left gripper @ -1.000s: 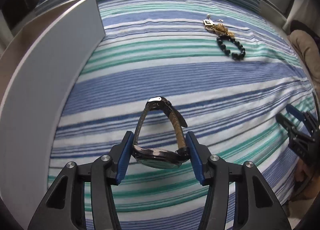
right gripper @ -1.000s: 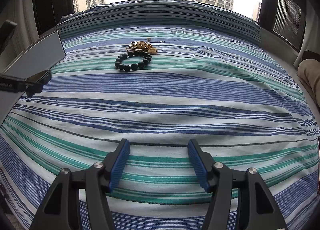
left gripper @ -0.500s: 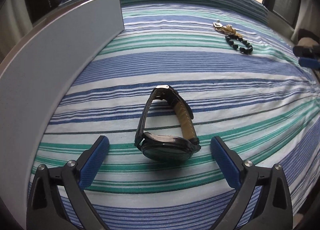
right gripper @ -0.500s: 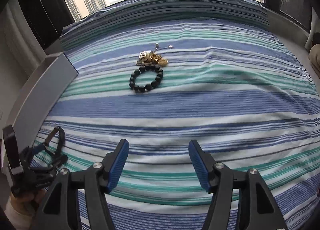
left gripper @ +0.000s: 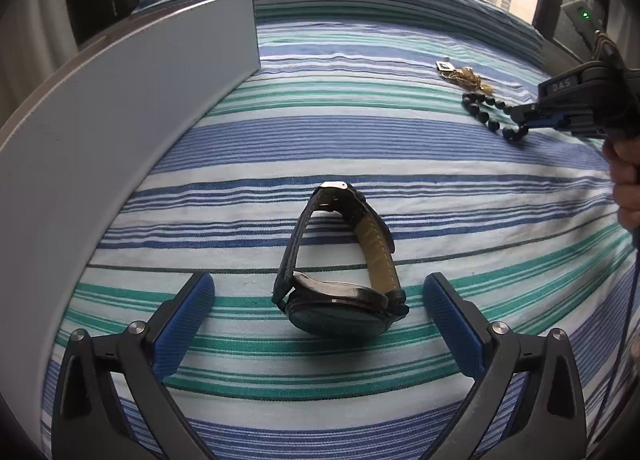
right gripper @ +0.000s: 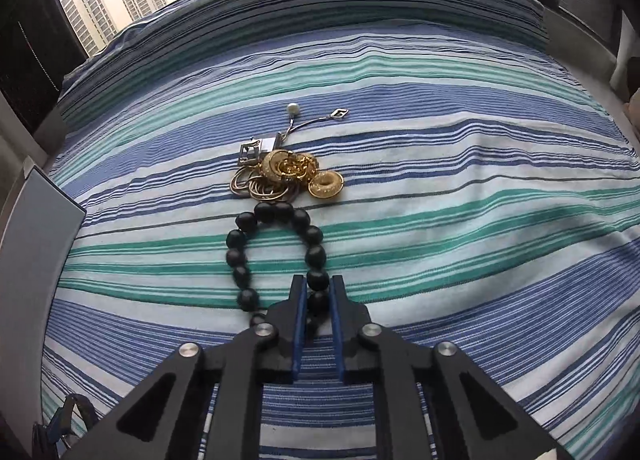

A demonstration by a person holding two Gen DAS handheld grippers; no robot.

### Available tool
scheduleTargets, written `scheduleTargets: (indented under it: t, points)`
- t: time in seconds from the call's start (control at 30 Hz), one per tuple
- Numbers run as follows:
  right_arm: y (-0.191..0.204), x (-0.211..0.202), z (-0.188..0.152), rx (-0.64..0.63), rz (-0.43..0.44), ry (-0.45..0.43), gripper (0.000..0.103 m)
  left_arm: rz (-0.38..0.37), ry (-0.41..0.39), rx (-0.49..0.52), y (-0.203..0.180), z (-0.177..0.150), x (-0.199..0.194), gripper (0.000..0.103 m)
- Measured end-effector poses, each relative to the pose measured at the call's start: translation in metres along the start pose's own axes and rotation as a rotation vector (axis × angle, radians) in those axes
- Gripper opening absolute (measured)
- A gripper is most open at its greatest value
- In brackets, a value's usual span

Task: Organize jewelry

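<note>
Right gripper [right gripper: 318, 292] has moved up and now clamps the bead bracelet [right gripper: 276, 256], seemingly lying flat; left gripper [left gripper: 318, 316] spread wide around watch [left gripper: 340, 260].

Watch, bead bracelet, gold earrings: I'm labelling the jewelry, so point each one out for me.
Watch [left gripper: 340, 310]: left wrist view, on its case.
Bead bracelet [right gripper: 276, 212]: right wrist view, on a far bead.
Gold earrings [right gripper: 326, 185]: right wrist view, on the rightmost hoop.

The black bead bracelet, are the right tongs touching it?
Touching. The right wrist view shows the right tongs shut on the black bead bracelet, a bead pinched between both blue pads.
</note>
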State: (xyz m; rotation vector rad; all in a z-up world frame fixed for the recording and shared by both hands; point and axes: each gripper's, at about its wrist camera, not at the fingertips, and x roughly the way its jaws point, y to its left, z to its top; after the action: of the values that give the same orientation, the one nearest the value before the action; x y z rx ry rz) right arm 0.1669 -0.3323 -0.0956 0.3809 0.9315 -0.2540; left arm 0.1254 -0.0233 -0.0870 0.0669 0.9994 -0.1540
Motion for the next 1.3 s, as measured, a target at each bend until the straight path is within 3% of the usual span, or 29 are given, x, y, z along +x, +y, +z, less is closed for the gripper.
scheduleTargets:
  t: [0.2,0.33,0.37,0.4,0.43,0.53,0.67,0.87,0.9,0.97,1.0,1.1,1.17,1.2,1.23,1.3]
  points:
    - [-0.001,-0.059,-0.05,-0.05,0.17,0.051,0.012,0.0,0.001,0.0,0.0,0.0,0.0,0.103]
    - [-0.015,-0.065,-0.091,-0.129,0.066,0.067,0.016,-0.055,0.035,0.041,0.004,0.002,-0.001,0.102]
    - [-0.024,-0.068,-0.098,-0.126,0.057,0.051,0.023,-0.089,0.047,0.048,0.008,0.0,-0.006,0.101]
    - [-0.032,-0.073,-0.104,-0.101,0.07,0.034,0.039,-0.13,0.05,0.044,0.014,-0.002,-0.014,0.101]
    - [-0.04,-0.079,-0.11,-0.07,0.092,0.015,0.043,-0.171,0.041,0.032,0.022,-0.006,-0.023,0.101]
    - [-0.058,-0.1,-0.122,-0.055,0.103,-0.041,0.043,-0.236,0.025,-0.002,0.045,-0.016,-0.046,0.102]
    - [-0.052,-0.118,-0.135,-0.158,0.106,-0.085,0.043,-0.253,0.05,-0.044,0.052,-0.016,-0.045,0.102]
    - [-0.006,-0.119,-0.134,-0.335,0.184,-0.089,0.043,-0.181,0.062,0.04,0.011,0.004,-0.013,0.1]
    - [0.004,-0.118,-0.131,-0.369,0.198,-0.093,0.043,-0.152,0.058,0.067,0.004,0.006,-0.01,0.097]
    - [0.021,-0.112,-0.128,-0.443,0.192,-0.087,0.043,-0.1,0.065,0.117,-0.005,0.007,-0.004,0.082]
    - [0.028,-0.105,-0.126,-0.476,0.178,-0.074,0.043,-0.081,0.059,0.135,-0.007,0.007,-0.004,0.081]
    - [0.043,-0.076,-0.121,-0.543,0.137,-0.012,0.043,-0.1,0.041,0.134,-0.004,0.004,-0.01,0.055]
    - [0.046,-0.058,-0.123,-0.574,0.1,0.026,0.043,-0.114,0.044,0.126,0.001,0.004,-0.012,0.054]
    - [0.046,-0.057,-0.125,-0.579,0.089,0.018,0.041,-0.123,0.046,0.111,0.004,0.003,-0.014,0.054]
    - [0.046,-0.059,-0.125,-0.574,0.084,0.025,0.018,-0.132,0.051,0.092,0.007,0.003,-0.015,0.054]
    - [0.042,-0.065,-0.125,-0.53,0.098,0.043,0.012,-0.174,0.069,0.03,0.017,0.003,-0.021,0.054]
